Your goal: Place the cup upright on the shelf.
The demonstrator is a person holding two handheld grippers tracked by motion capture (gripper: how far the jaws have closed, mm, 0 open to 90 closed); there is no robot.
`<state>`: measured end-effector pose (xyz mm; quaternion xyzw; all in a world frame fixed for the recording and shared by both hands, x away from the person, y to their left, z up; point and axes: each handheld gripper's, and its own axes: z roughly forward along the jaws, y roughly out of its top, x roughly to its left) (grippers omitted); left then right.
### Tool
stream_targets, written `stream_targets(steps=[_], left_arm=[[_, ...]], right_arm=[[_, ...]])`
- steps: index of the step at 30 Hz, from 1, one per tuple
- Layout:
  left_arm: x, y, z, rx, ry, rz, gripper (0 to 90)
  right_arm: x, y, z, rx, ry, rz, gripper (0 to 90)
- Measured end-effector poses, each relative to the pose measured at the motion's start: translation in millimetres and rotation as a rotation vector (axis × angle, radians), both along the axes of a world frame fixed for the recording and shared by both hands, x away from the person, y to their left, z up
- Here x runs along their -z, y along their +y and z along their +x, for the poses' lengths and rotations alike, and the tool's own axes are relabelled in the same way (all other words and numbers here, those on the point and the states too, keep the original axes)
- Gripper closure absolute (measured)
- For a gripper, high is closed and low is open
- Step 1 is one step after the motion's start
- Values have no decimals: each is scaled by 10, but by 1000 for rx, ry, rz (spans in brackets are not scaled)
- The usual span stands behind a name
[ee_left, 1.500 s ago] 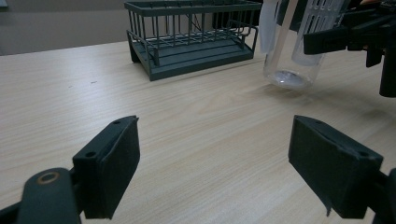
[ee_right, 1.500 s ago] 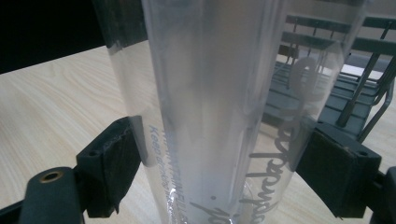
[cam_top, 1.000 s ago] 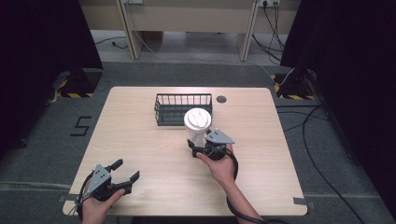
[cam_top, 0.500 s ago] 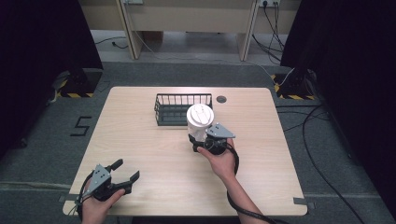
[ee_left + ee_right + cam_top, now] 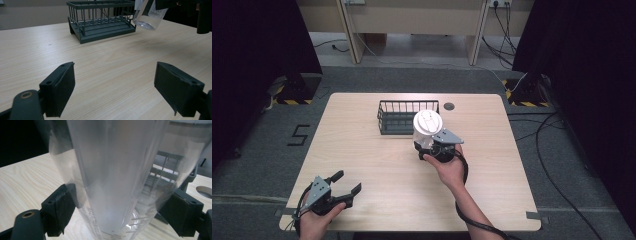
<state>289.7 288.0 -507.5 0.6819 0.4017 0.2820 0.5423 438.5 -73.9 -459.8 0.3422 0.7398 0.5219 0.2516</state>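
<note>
lift in progress, judging by the high view: the right tool (image 5: 432,145) grips a clear plastic cup (image 5: 427,127) with a white lid, held near the middle of the desk (image 5: 362,160), just in front of the right end of the dark wire basket (image 5: 404,116) that stands toward the far edge. the left tool (image 5: 343,183) rests near the near-left corner with its jaws spread wide and nothing between them. a small round grommet hole (image 5: 449,106) sits close to the far edge, right of the basket. the desk is pale wood-grain laminate; around it lie grey carpet, trailing cables, black curtains at both sides and yellow-black striped feet at the curtain bases. in the left gripper view the jaws stand far apart over bare desk, and beyond them the basket (image 5: 102,21) is seen with the cup (image 5: 150,15) hanging tilted above the surface, clear of it, a soft shadow under it. in the right gripper view the cup (image 5: 112,175) sits between the two black pads (image 5: 62,207), which press its clear wall on either side; the basket's bars show through the plastic. the next move, i judge, is to carry the cup over the basket rim and lower it inside, which calls for enough height to clear the wire and a grip gentle enough not to crush the thin wall.
</note>
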Motion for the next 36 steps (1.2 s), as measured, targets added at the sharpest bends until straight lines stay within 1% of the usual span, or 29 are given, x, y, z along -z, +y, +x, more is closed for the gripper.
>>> stream_targets(steps=[6,13,18,20,23,24,26,28,31,34,36], left_arm=[[-1,3,0,1,0,1,166],[-1,3,-1,1,0,0,168],[-1,0,0,-1,0,-7,169],[-1,0,0,0,0,-8,169],[-1,2,1,-1,0,-8,171],[-1,2,1,-1,0,-8,171],[-2,4,1,-1,0,-9,171],[-2,6,2,-1,1,-10,172],[-2,8,2,-1,1,-13,172],[-2,11,1,-1,1,-11,172],[-1,11,2,-2,1,-15,173]], right_arm=[[-83,-4,71,13,-1,-9,187],[-161,-8,148,26,12,-16,187],[-255,-7,223,35,5,-18,187],[-271,-5,235,37,2,-18,187],[-340,3,292,43,-4,-19,187],[-340,3,292,43,-4,-19,187],[-388,11,339,48,-7,-21,187],[-399,16,355,50,-6,-20,187],[-439,33,422,54,-7,-22,187],[-464,39,457,59,-4,-15,187],[-501,48,513,66,-3,-10,187]])
